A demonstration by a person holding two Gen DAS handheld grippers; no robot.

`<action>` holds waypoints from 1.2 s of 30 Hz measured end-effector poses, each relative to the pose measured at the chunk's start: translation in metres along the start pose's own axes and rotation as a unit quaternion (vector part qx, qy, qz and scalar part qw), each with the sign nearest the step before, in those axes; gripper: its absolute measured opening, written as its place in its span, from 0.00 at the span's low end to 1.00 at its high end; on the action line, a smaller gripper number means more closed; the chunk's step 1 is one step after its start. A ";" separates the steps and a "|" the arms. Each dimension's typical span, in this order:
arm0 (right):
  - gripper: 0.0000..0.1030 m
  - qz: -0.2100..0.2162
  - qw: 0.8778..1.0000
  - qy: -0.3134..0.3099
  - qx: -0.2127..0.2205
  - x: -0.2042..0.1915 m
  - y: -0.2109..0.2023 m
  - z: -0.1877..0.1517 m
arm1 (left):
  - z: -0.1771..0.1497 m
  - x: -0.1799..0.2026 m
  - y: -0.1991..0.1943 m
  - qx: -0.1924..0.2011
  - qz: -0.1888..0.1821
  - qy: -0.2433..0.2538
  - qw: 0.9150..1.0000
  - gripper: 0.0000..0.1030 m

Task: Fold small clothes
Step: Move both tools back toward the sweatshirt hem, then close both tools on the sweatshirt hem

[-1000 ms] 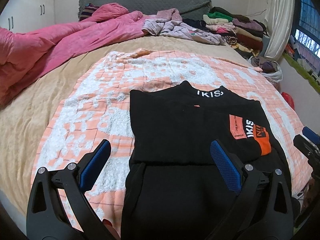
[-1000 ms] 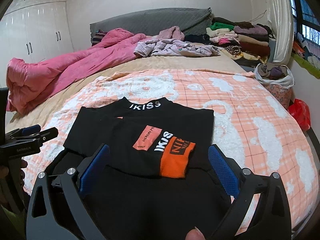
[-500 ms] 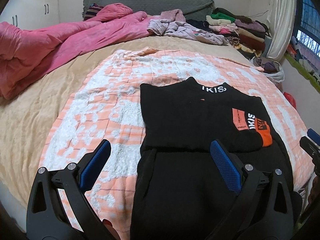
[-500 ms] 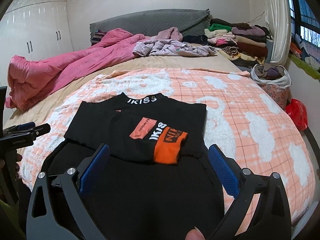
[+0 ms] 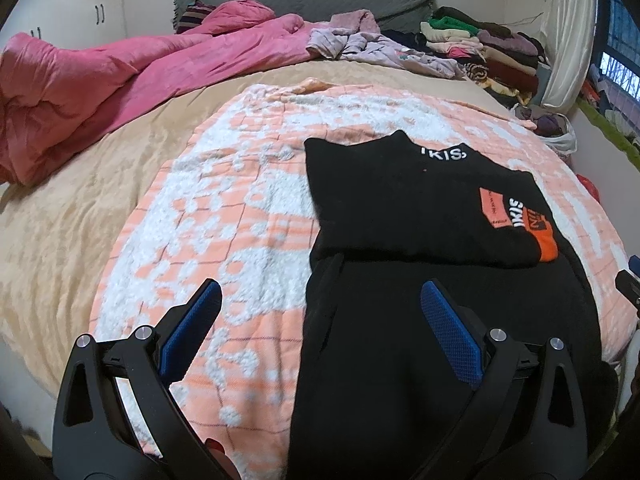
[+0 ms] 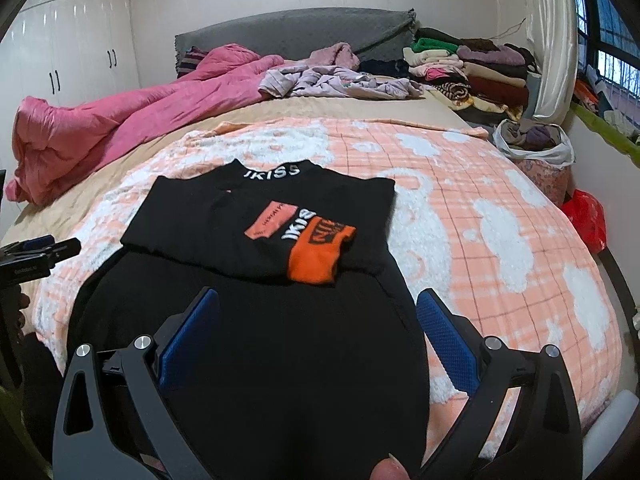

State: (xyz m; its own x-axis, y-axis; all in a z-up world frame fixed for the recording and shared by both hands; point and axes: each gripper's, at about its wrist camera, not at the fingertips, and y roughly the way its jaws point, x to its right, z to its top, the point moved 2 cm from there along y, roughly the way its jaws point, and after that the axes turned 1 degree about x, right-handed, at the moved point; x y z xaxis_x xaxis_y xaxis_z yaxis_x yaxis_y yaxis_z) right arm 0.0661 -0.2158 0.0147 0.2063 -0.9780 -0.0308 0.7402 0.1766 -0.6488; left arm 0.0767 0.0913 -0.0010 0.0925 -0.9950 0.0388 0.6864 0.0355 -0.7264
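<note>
A black sweater (image 5: 408,216) with white "IKISS" on the collar and an orange cuff (image 5: 546,240) lies on the orange-and-white blanket (image 5: 224,216), sleeves folded across the chest. It also shows in the right wrist view (image 6: 264,216). My left gripper (image 5: 320,312) is open and empty above the sweater's lower left edge. My right gripper (image 6: 318,320) is open and empty above the lower body of the sweater. The left gripper shows at the left edge of the right wrist view (image 6: 36,254).
A pink quilt (image 5: 100,72) lies along the far left of the bed. Loose lilac clothes (image 6: 332,80) and a stack of folded clothes (image 6: 468,68) sit near the grey headboard (image 6: 292,36). A bag of clothes (image 6: 532,140) stands beside the bed on the right.
Both grippers have drawn back toward the foot of the bed and the left one has shifted left; more of the sweater's lower body shows. Both stay open.
</note>
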 end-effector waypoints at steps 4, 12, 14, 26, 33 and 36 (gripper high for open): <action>0.95 -0.006 1.000 0.000 -0.007 0.004 -0.002 -0.009 | -0.009 -0.005 -0.001 -0.006 0.003 0.003 1.000 0.91; 0.95 -0.016 0.999 0.003 -0.029 0.017 -0.001 -0.030 | -0.034 -0.022 0.000 -0.022 0.009 0.001 1.000 0.91; 0.95 -0.018 0.999 0.005 -0.036 0.021 0.000 -0.036 | -0.039 -0.025 0.001 -0.027 0.009 0.002 1.000 0.91; 0.95 -0.041 0.997 0.012 -0.068 0.042 -0.001 -0.069 | -0.074 -0.031 -0.003 -0.053 -0.026 0.001 0.998 0.70; 0.95 -0.038 0.995 0.014 -0.091 0.052 -0.005 -0.087 | -0.096 -0.024 0.003 -0.092 -0.073 -0.005 0.993 0.45; 0.95 -0.029 0.994 0.019 -0.107 0.055 -0.006 -0.099 | -0.104 -0.023 0.005 -0.102 -0.075 -0.001 0.992 0.45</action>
State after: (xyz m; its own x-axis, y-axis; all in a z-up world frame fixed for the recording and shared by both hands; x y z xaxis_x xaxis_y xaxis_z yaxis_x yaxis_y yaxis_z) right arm 0.0100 -0.2815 -0.0587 0.1402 -0.9900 -0.0157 0.5966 0.0971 -0.7967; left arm 0.0027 0.1042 -0.0768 0.0026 -0.9874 0.1584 0.5323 -0.1327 -0.8361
